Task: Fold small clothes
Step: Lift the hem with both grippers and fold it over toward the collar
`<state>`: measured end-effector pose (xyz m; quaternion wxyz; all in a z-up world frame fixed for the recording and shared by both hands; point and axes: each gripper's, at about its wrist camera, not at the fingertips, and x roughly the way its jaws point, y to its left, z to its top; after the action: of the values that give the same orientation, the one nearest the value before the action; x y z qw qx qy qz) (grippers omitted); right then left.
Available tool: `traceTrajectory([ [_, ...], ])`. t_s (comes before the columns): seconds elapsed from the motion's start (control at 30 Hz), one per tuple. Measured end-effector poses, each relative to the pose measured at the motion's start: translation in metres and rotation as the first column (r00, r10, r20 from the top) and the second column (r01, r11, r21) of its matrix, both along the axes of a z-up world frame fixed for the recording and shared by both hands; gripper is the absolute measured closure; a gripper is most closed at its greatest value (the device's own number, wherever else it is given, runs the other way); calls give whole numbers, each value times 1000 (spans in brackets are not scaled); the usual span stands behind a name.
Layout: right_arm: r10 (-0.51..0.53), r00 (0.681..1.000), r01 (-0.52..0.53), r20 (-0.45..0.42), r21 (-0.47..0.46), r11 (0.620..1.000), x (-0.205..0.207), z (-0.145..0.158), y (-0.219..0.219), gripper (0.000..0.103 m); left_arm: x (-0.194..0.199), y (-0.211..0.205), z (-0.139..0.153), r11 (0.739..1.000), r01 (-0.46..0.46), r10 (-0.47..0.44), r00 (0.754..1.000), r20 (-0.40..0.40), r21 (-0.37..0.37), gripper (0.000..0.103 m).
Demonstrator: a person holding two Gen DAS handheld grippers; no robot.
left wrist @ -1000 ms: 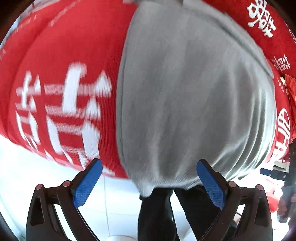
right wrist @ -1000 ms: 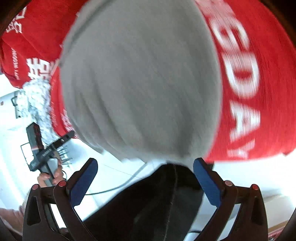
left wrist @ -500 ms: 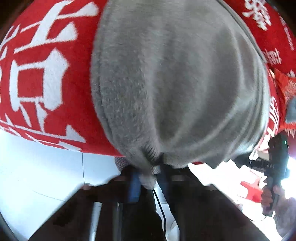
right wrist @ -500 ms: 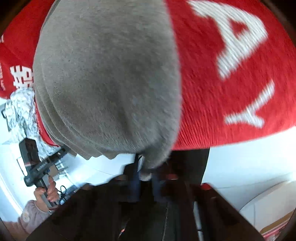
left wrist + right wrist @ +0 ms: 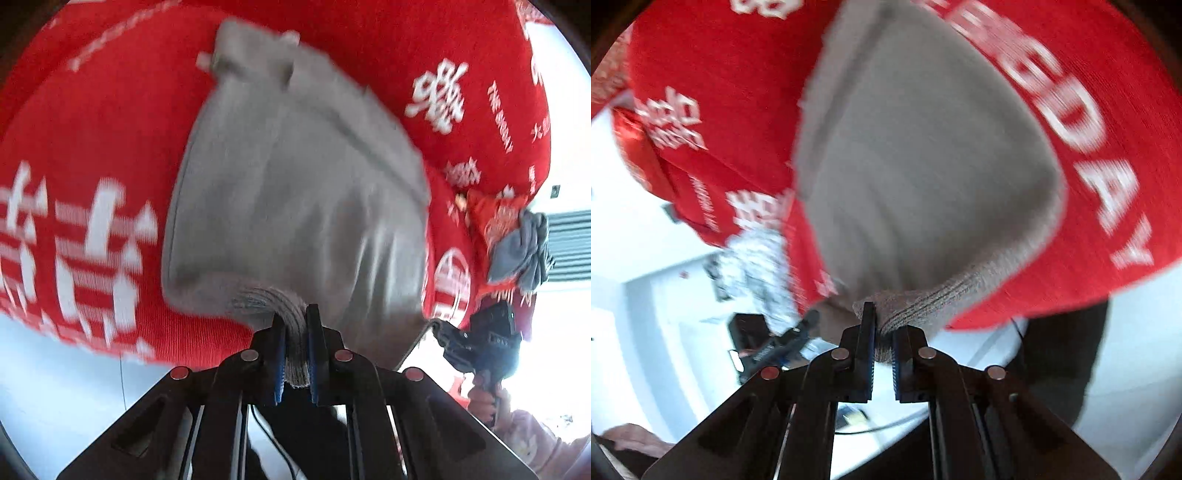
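Note:
A small grey knit garment [image 5: 295, 192] lies on a red cloth with white lettering [image 5: 92, 155]. My left gripper [image 5: 295, 332] is shut on the garment's ribbed near hem, which bunches between the blue pads. In the right wrist view the same grey garment [image 5: 916, 177] spreads over the red cloth [image 5: 1108, 129]. My right gripper [image 5: 882, 332] is shut on the ribbed hem at another corner. Both views are motion-blurred, and the near edge of the garment is raised off the cloth.
A crumpled blue-grey cloth [image 5: 521, 251] lies at the right end of the red surface. Another person's hand holds a black device [image 5: 480, 343], also in the right wrist view [image 5: 768, 347]. White floor lies below the table edge [image 5: 55, 387].
Both grippers went from open in front of the garment's near hem to shut on it. They have since pulled back and lifted the hem, so more of the garment shows.

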<state>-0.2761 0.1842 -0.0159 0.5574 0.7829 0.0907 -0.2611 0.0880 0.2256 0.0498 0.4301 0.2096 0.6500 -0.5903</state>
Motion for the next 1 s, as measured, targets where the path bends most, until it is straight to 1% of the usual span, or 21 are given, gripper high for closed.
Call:
traceTrajectory([
  [0.1, -20, 999, 22, 28, -66, 998, 2, 24, -33, 95, 14, -32, 18, 998, -38, 38, 999, -5, -50, 95],
  [0.13, -19, 999, 22, 32, -97, 995, 3, 33, -52, 95, 19, -47, 24, 997, -43, 43, 999, 1, -70, 95],
  [0.2, -21, 999, 26, 38, -136, 990, -9, 51, -75, 95, 24, -72, 29, 994, -47, 49, 999, 15, -94, 95],
  [0.27, -22, 1000, 25, 20, -173, 985, 1, 61, -104, 95, 30, -102, 32, 992, -49, 55, 998, 44, -115, 95],
  [0.3, -22, 1000, 23, 9, -180, 983, -3, 63, -119, 95, 31, -115, 31, 992, -53, 59, 997, 53, -119, 95],
  [0.37, -33, 999, 31, -11, -176, 984, -1, 62, -155, 95, 28, -147, 25, 991, -57, 66, 996, 67, -123, 95],
  [0.43, -36, 999, 29, -32, -178, 984, -5, 59, -188, 95, 24, -176, 21, 991, -38, 51, 993, 102, -132, 95],
  [0.57, -15, 997, 1, -82, -174, 985, -10, 51, -235, 95, 11, -219, 11, 992, -3, 23, 988, 154, -129, 95],
  [0.63, 4, 993, -22, -114, -160, 987, -15, 40, -248, 95, 10, -236, 4, 994, -2, 21, 984, 178, -109, 95],
  [0.7, 12, 993, -29, -118, -146, 989, -22, 30, -258, 95, 11, -245, 2, 995, -21, 37, 984, 176, -96, 95],
  [0.77, 4, 996, -19, -91, -162, 987, -23, 32, -272, 95, 16, -256, 12, 991, -48, 67, 986, 154, -122, 95],
  [0.87, -4, 999, -8, -53, -214, 977, -26, 43, -296, 95, 22, -276, 24, 984, -74, 100, 982, 163, -160, 95],
  [0.93, 5, 998, -20, -67, -230, 973, -28, 45, -318, 95, 24, -295, 18, 986, -76, 104, 977, 189, -150, 95],
  [1.0, 8, 995, -29, -97, -219, 975, -29, 37, -337, 95, 22, -312, 3, 991, -62, 87, 973, 215, -122, 95],
])
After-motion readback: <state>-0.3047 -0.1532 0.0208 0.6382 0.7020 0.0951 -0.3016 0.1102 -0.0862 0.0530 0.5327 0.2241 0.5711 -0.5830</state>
